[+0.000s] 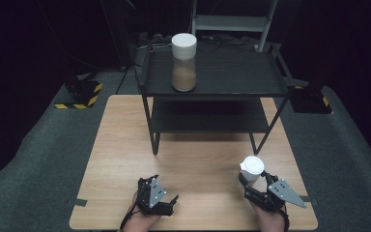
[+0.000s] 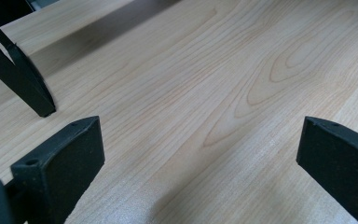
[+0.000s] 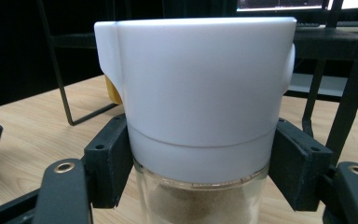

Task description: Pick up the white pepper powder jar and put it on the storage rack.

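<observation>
Gripping: right gripper has its jaws closed on the small jar, pads on the white lid's lower band.
Left gripper: jaws wide apart, holding nothing, bare table between them.
Handling: likely glass, rigid, smooth, breakable; powder adds slight weight.
Hold: just under the lid seems safer.
Beyond: shelf with a tall jar.

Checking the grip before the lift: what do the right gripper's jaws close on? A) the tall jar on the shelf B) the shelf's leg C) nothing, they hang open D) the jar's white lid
D: in the right gripper view, the right gripper has its pads pressed on both sides of the white lid of the small glass jar of brown powder.
</observation>
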A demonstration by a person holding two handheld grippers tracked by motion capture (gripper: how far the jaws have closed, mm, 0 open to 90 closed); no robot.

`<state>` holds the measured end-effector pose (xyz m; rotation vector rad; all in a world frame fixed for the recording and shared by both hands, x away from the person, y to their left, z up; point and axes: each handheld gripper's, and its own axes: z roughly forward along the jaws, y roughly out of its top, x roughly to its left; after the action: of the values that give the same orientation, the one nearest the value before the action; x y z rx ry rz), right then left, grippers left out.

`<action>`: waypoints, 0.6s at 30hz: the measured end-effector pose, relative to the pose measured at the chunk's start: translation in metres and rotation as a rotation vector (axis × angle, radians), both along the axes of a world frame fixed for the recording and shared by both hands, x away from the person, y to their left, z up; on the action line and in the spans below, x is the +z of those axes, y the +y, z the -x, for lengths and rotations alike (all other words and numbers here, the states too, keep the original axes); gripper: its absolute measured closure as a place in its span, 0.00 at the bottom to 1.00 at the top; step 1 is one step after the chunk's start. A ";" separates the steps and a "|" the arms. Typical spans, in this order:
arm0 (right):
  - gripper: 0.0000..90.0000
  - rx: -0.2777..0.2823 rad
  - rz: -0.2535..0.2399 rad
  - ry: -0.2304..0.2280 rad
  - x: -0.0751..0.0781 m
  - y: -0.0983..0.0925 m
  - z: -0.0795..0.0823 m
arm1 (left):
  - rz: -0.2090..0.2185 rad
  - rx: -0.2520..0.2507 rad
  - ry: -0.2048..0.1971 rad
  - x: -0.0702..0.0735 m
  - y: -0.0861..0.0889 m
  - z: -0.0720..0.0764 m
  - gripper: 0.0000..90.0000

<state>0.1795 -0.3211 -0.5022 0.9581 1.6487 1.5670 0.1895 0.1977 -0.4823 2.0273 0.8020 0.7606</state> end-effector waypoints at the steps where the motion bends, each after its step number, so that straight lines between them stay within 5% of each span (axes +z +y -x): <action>1: 0.33 0.001 -0.001 -0.003 0.001 0.000 0.001 | 0.001 0.000 0.001 0.000 0.000 0.000 0.01; 18: 0.33 0.040 -0.022 -0.050 0.030 0.003 0.010 | 0.009 -0.004 0.000 0.000 0.002 0.000 0.01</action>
<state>0.1692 -0.3183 -0.4721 0.8951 1.6279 1.6261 0.1894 0.1996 -0.4827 2.0204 0.7994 0.7534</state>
